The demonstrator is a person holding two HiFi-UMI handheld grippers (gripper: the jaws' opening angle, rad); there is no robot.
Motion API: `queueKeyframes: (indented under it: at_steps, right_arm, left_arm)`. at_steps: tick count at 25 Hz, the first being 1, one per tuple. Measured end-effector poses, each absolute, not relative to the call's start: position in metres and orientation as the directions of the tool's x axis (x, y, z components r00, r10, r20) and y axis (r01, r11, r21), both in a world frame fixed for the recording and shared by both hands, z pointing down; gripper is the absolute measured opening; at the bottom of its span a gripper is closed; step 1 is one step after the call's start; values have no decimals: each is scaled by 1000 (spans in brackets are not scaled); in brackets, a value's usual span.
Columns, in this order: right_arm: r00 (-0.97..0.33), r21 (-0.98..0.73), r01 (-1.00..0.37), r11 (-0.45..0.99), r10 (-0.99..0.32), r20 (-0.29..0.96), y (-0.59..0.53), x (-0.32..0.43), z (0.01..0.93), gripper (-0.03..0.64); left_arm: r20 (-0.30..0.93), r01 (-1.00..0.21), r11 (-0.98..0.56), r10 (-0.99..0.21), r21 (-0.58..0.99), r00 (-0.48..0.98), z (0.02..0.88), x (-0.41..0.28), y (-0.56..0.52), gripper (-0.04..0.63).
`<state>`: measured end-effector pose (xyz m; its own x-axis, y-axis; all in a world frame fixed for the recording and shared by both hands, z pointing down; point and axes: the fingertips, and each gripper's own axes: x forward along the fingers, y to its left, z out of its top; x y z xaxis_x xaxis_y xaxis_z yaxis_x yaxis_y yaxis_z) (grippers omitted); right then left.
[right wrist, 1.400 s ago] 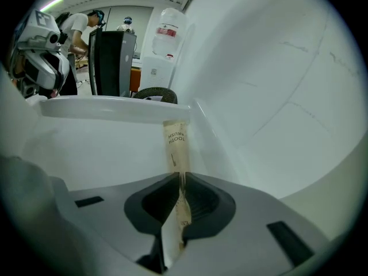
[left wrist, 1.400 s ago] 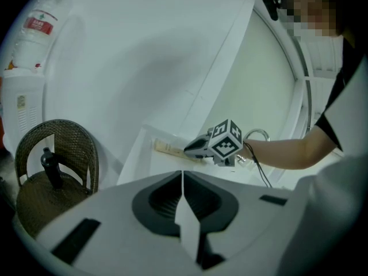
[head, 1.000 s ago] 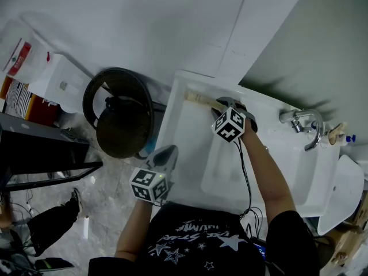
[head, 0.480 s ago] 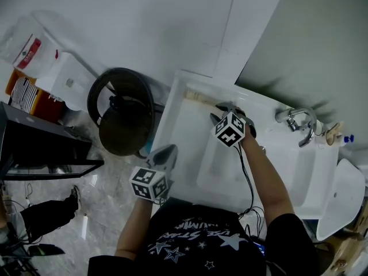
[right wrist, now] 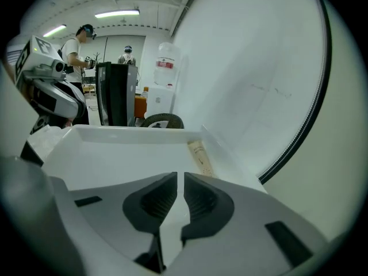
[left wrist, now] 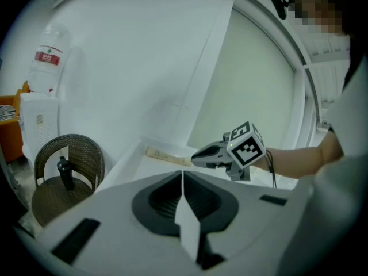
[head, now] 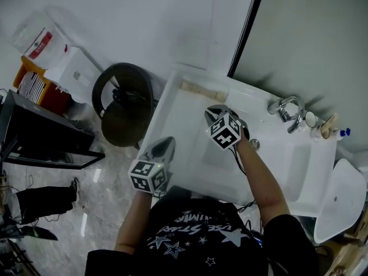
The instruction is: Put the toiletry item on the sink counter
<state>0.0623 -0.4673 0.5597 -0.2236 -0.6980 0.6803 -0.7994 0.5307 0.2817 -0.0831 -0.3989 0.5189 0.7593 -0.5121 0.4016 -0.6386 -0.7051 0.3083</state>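
Tube flat on white counter (against wall) — wicker chair beside.

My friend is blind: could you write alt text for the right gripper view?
A beige toiletry tube lies on the white sink counter beside the wall. The right gripper, grey jaws just closing to a slit, holds nothing.

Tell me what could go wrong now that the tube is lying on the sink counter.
1. The tube lies on the narrow back ledge of the sink counter, by the wall. A nudge might tip it down into the sunken part.
2. The right gripper has just been closing its jaws, with nothing between them. It is near the tube and might brush it when pulling away.
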Motion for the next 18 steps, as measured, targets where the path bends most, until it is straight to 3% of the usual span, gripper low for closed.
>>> queueKeyframes:
  at_steps: [18]
  right_arm:
    - [-358, 183, -821, 541, -737, 574, -349, 72, 519, 14]
  left_arm:
    - [362, -666, -689, -566, 286, 740, 497, -48, -304, 23]
